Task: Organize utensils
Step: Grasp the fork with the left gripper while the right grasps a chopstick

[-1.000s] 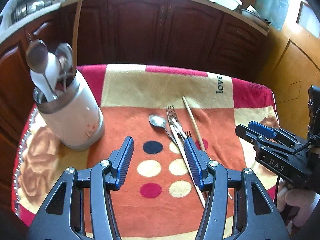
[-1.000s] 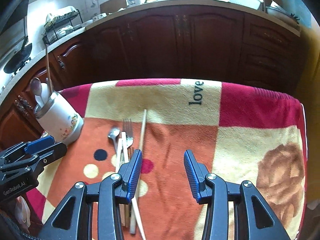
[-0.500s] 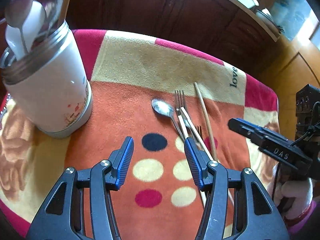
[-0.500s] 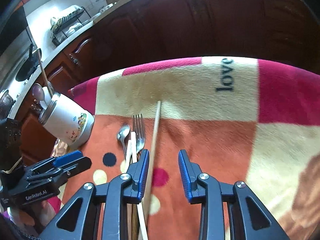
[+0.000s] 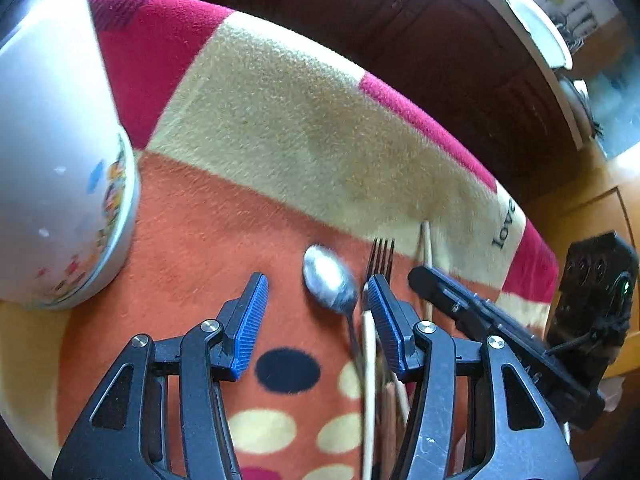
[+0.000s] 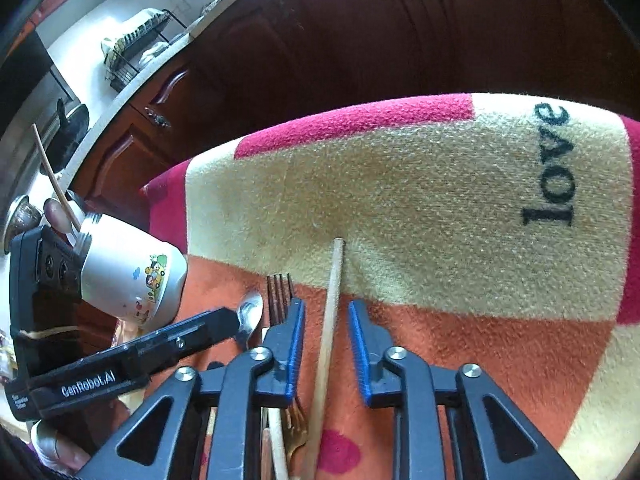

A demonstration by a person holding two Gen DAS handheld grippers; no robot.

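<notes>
A metal spoon (image 5: 330,282), a fork (image 5: 380,258) and wooden chopsticks (image 5: 426,248) lie side by side on the patterned blanket. My left gripper (image 5: 316,312) is open and low over the blanket, with the spoon's bowl between its jaws. My right gripper (image 6: 324,332) is open and straddles one chopstick (image 6: 332,300), jaws apart from it. The fork (image 6: 280,292) and spoon (image 6: 250,316) lie just left of it. The white utensil holder (image 5: 52,168) stands at the left; in the right wrist view the holder (image 6: 132,272) carries spoons and a chopstick.
The blanket (image 6: 440,208) drapes over the table's far edge, with dark wooden cabinets (image 6: 360,40) behind. The left gripper's body (image 6: 120,364) crosses the right wrist view at lower left. The right gripper's body (image 5: 500,340) crosses the left wrist view at right.
Both grippers have moved forward and down toward the utensils. The right gripper's jaws have narrowed around the chopstick. The left gripper now frames the spoon.
</notes>
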